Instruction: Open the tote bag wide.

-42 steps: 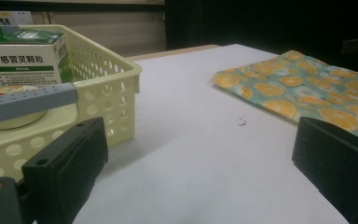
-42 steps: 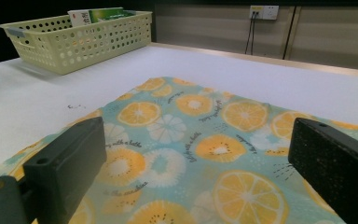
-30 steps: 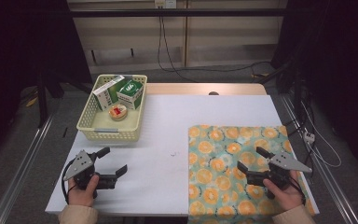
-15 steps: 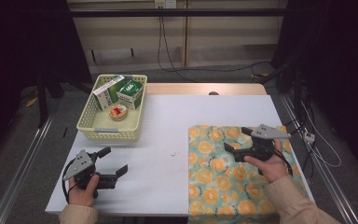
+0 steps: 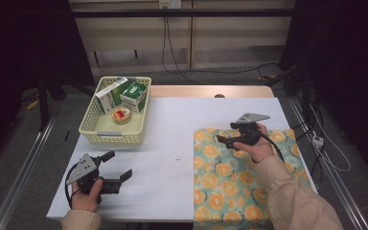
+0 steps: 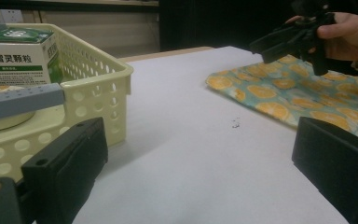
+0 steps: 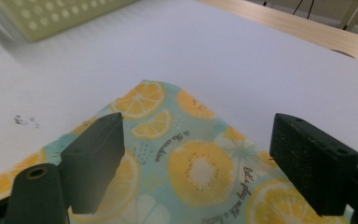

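A teal cloth printed with orange slices (image 5: 239,182) lies flat on the right part of the white table (image 5: 182,120). My right gripper (image 5: 225,132) hovers over the cloth's far left corner (image 7: 158,100), pointing left. Its jaws stand open and have just been closing a little, with nothing between them (image 7: 205,154). My left gripper (image 5: 119,164) rests near the front left table edge, open and empty (image 6: 200,154), pointing towards the cloth (image 6: 279,93). The right gripper (image 6: 284,42) also appears far off in the left gripper view.
A cream perforated basket (image 5: 110,139) stands at the back left, holding two green-and-white boxes (image 5: 111,94) and a small round tin (image 5: 121,115). A bare wooden strip (image 5: 206,91) borders the table's far edge. Cables run across the floor behind.
My right hand has moved away from the person and leftward, from the cloth's near right part to its far left corner. The left hand has stayed in place.
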`<state>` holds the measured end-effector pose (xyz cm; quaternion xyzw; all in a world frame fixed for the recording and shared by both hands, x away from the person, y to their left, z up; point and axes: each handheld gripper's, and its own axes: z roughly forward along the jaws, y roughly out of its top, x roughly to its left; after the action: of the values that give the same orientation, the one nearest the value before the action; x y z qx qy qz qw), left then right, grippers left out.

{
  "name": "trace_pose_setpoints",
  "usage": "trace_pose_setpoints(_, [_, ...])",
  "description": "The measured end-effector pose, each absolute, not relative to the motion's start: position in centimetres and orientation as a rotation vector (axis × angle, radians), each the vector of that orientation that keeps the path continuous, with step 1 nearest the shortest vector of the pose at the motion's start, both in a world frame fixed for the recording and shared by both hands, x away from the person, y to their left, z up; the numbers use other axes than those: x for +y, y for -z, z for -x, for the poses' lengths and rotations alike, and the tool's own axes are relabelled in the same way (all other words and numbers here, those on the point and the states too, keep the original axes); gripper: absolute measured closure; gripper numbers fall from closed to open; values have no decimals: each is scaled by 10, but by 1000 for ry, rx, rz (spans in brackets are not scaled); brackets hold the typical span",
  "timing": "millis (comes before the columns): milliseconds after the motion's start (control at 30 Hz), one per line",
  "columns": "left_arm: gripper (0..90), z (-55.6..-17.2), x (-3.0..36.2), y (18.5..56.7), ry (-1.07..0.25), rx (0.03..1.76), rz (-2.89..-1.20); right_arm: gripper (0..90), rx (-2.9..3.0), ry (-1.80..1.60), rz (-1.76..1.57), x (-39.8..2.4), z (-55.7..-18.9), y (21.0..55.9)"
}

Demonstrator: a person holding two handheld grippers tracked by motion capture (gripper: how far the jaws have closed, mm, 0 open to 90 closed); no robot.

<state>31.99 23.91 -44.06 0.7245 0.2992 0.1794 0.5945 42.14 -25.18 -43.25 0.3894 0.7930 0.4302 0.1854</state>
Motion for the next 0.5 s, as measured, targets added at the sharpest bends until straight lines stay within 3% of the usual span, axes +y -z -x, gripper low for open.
trace_pose_setpoints(133, [33,-320,237,440,-418,684,-1682,222,2285,-1153,-1089,-244,-438,439])
trace_pose_setpoints(500, [33,-320,239,441,-412,689,-1673,213,2363,-1111,-1150,-231,-468,459])
